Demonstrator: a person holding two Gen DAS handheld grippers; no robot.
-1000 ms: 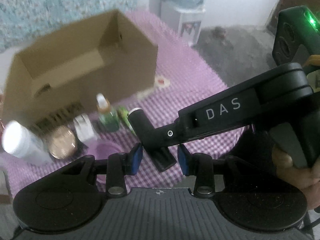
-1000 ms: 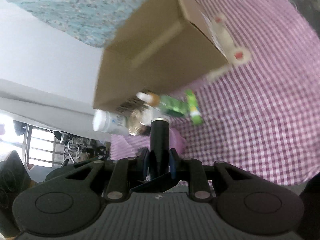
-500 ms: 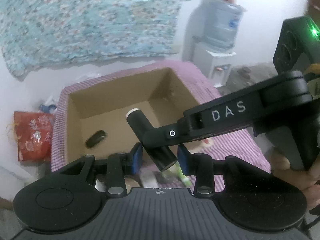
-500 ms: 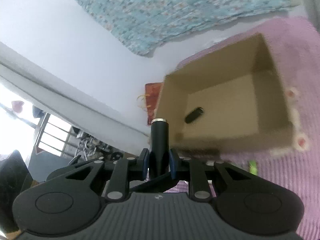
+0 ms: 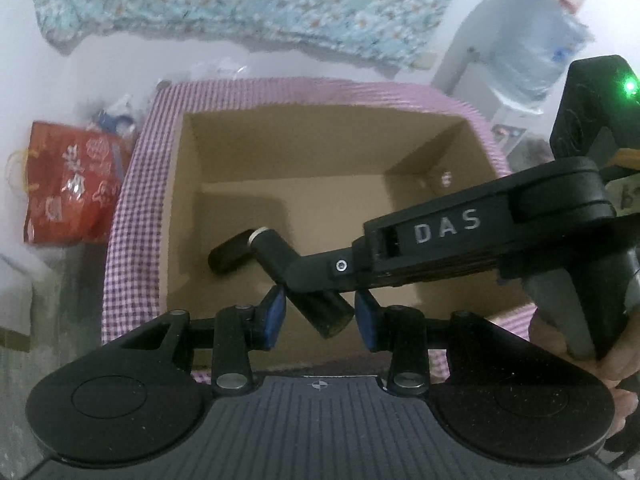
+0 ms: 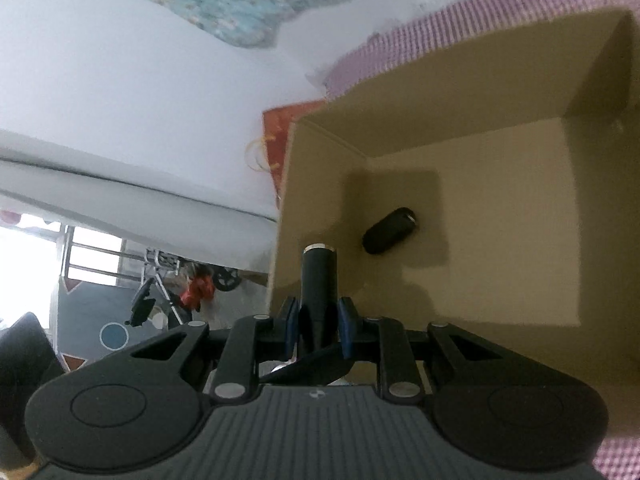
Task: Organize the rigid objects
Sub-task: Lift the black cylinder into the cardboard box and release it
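Note:
An open cardboard box stands on a pink checked cloth. One small black oval object lies on the box floor. My right gripper is shut on a black cylinder with a silver-ringed tip, holding it over the near left part of the box. My left gripper hovers over the box's near edge, its blue pads apart. The cylinder's lower end sits in that gap without touching either pad.
A red bag stands on the floor left of the table. A water dispenser is at the far right, and a floral cloth hangs on the wall behind. A person's hand grips the right tool.
Both grippers swung from the bottles beside the box to above its open top, so the views now look down inside. The right gripper kept the cylinder throughout.

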